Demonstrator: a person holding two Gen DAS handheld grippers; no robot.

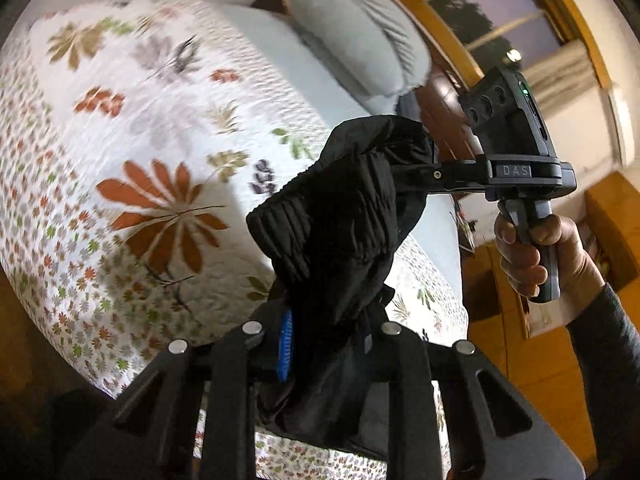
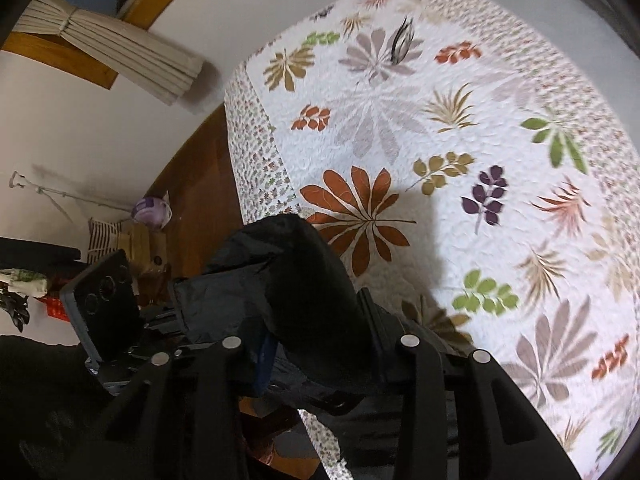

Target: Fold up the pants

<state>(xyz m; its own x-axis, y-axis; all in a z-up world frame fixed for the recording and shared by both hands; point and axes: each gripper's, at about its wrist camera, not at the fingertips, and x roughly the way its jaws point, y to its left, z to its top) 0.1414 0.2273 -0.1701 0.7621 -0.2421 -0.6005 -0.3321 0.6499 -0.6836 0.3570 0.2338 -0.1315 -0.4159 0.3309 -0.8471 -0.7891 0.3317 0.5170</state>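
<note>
The black pants (image 1: pixel 344 208) hang bunched in the air above the bed, stretched between both grippers. In the left wrist view my left gripper (image 1: pixel 328 320) is shut on the lower bunch of cloth, and its blue pad (image 1: pixel 285 344) shows beside the fabric. My right gripper (image 1: pixel 420 176) comes in from the right, held by a hand (image 1: pixel 528 252), and is clamped on the upper edge of the pants. In the right wrist view the pants (image 2: pixel 296 280) fill the space between the right gripper's (image 2: pixel 320 344) fingers. The left gripper's body (image 2: pixel 104 300) is close by on the left.
A white quilt with a leaf pattern (image 2: pixel 460 160) covers the bed below. A grey pillow (image 1: pixel 360 40) lies at the head. Wooden floor (image 2: pixel 196 200), a tied curtain (image 2: pixel 120 52), a wood-framed window (image 1: pixel 500 20) and small clutter (image 2: pixel 140 236) stand beside the bed.
</note>
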